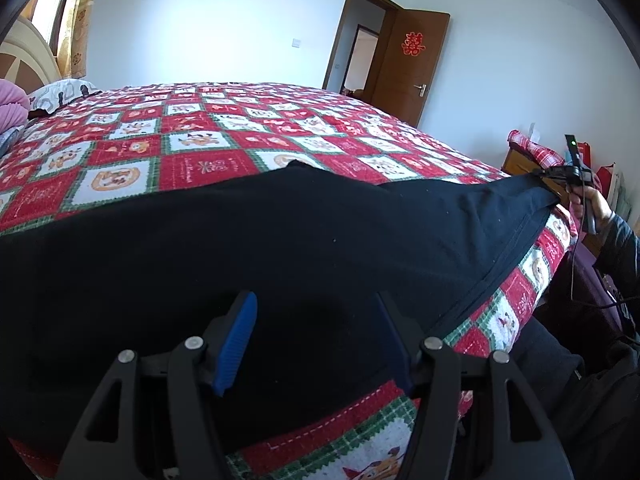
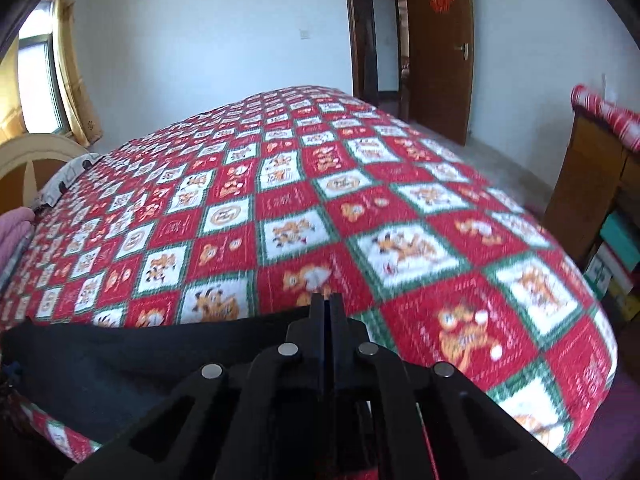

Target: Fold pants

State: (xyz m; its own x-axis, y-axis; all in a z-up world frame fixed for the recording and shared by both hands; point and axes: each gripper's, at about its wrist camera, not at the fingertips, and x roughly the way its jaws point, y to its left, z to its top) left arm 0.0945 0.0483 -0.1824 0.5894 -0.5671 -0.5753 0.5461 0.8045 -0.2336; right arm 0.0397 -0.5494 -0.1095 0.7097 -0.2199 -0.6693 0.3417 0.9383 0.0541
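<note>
While a brown door (image 1: 404,64) stands ajar at 1 o'clock and pillows (image 1: 60,94) sit at 10 o'clock, the checked quilt (image 1: 192,136) lies bare beyond the pants (image 1: 280,240). Black and smooth, the pants stretch along the quilt's near edge, their hem running toward 3 o'clock. The left gripper (image 1: 316,344) hovers wide over them; the right gripper (image 2: 329,308) is clamped on their corner.

Left gripper (image 1: 316,344) agape, angled downward; right gripper (image 2: 330,300) clamped tight.
</note>
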